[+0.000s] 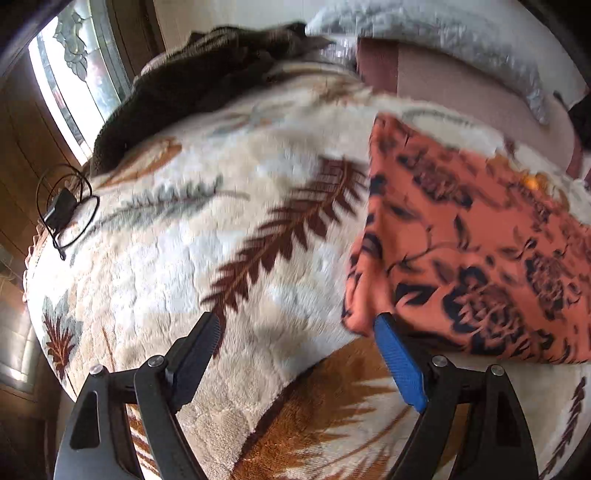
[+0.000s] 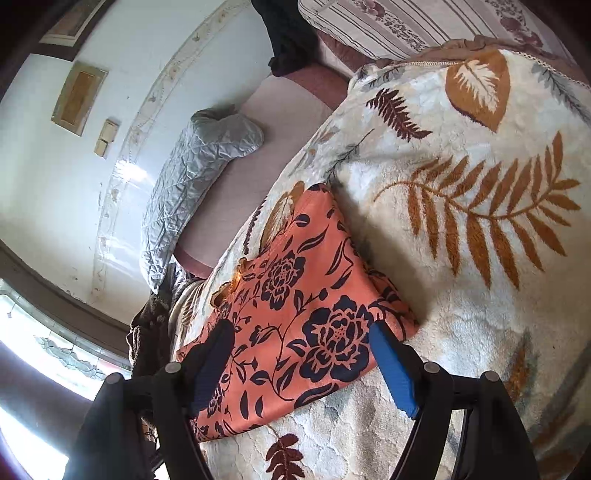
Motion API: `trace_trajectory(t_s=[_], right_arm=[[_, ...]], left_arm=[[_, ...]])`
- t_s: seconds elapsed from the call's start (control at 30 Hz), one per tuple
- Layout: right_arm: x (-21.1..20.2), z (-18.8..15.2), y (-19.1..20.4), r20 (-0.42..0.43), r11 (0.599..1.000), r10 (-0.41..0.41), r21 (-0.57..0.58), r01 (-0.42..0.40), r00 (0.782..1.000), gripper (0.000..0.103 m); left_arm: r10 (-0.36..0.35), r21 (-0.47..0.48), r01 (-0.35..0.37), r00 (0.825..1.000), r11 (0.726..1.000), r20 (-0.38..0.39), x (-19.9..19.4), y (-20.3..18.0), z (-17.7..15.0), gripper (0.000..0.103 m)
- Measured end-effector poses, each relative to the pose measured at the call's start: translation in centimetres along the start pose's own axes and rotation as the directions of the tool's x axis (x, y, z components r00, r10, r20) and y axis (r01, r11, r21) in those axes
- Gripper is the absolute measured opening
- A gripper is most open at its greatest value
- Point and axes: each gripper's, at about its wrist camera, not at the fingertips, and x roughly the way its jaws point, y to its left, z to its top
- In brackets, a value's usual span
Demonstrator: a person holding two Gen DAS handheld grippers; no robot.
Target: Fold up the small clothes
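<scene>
Cream fleece blanket printed with brown and ochre fern leaves covers the bed and fills most of both views. On it lies the orange garment with a dark navy flower print, folded into a flat, roughly rectangular packet; in the right wrist view the same orange garment sits near the blanket's edge, with its far corner towards the pink sheet. A grey quilted pillow lies along that sheet against the white wall, and a striped pillow sits at the head of the bed. In the left wrist view a dark brown knitted cloth is heaped at the far side of the blanket by the window, and a black charger with its cable rests near the blanket's left edge.

The left gripper stands released, its jaws wide apart over bare blanket; its blue finger pad is just at the near left corner of the garment, though blur hides whether it touches. Nothing lies between the two fingers but fleece.

The right gripper is also unclenched, jaws wide, and hangs over the near edge of the garment, so that the flowered cloth shows between its fingers; the pads do not press on it, and the cloth lies flat on the blanket
</scene>
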Motion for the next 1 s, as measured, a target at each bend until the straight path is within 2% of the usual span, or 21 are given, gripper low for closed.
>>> trace_trajectory(t_s=[0.03,0.1,0.17,0.33,0.47,0.5,0.57,0.6,0.63,0.77,0.9,1.0], right_arm=[[-0.1,0.1,-0.2,-0.001,1.0,0.007,0.009,-0.007,1.0,0.079],[-0.4,0.1,-0.6,-0.001,0.999,0.026,0.035,-0.026,1.0,0.079],[-0.7,0.3,-0.9,0.003,0.998,0.049,0.049,-0.049,0.999,0.079],[-0.9,0.8,-0.7,0.005,0.995,0.092,0.049,-0.092,0.996,0.08],[-0.4,1.1,-0.5,-0.011,0.991,0.12,0.054,-0.119,0.993,0.08],[-0.1,1.2,-0.4,-0.019,0.991,0.124,0.055,-0.123,0.992,0.08],[0.3,1.2,-0.4,-0.035,0.99,0.129,0.063,-0.127,0.991,0.08],[0.4,1.3,-0.5,-0.037,0.991,0.12,0.066,-0.118,0.992,0.08],[0.4,1.3,-0.7,-0.033,0.991,0.111,0.073,-0.108,0.993,0.08],[-0.5,1.7,-2.0,0.004,0.987,0.104,0.122,-0.103,0.995,0.081],[-0.7,1.5,-2.8,-0.008,0.984,0.101,0.147,-0.099,0.995,0.081],[-0.6,1.1,-2.6,-0.02,0.988,0.089,0.128,-0.086,0.996,0.081]], left_arm=[[-0.012,-0.013,0.012,1.0,1.0,-0.017,0.4,0.4,-0.3,0.087],[0.017,-0.019,-0.016,1.0,1.0,0.02,-0.9,0.8,-0.3,0.087],[-0.014,-0.018,0.015,0.998,1.0,0.059,-2.4,0.9,0.3,0.087],[-0.046,0.022,0.043,0.987,0.999,0.152,-4.5,-0.7,4.2,0.087],[-0.08,0.029,0.077,0.988,0.997,0.131,-1.6,-2.8,8.2,0.087],[-0.06,0.023,0.058,0.993,0.998,0.103,-0.3,-3.1,8.8,0.087],[0.042,0.006,-0.042,0.999,0.999,0.001,3.3,-3.2,9.4,0.087],[0.049,-0.013,-0.049,0.998,0.999,-0.034,4.4,-2.9,9.4,0.087],[0.031,-0.047,-0.032,0.999,0.998,-0.022,4.2,-2.5,9.3,0.087],[0.038,-0.003,-0.038,0.995,0.999,0.088,0.0,-3.6,8.1,0.087],[-0.043,0.061,0.032,0.982,0.998,0.182,-4.8,-6.2,5.8,0.087],[-0.102,0.118,0.078,0.972,0.99,0.211,-7.3,-8.2,4.0,0.087]])
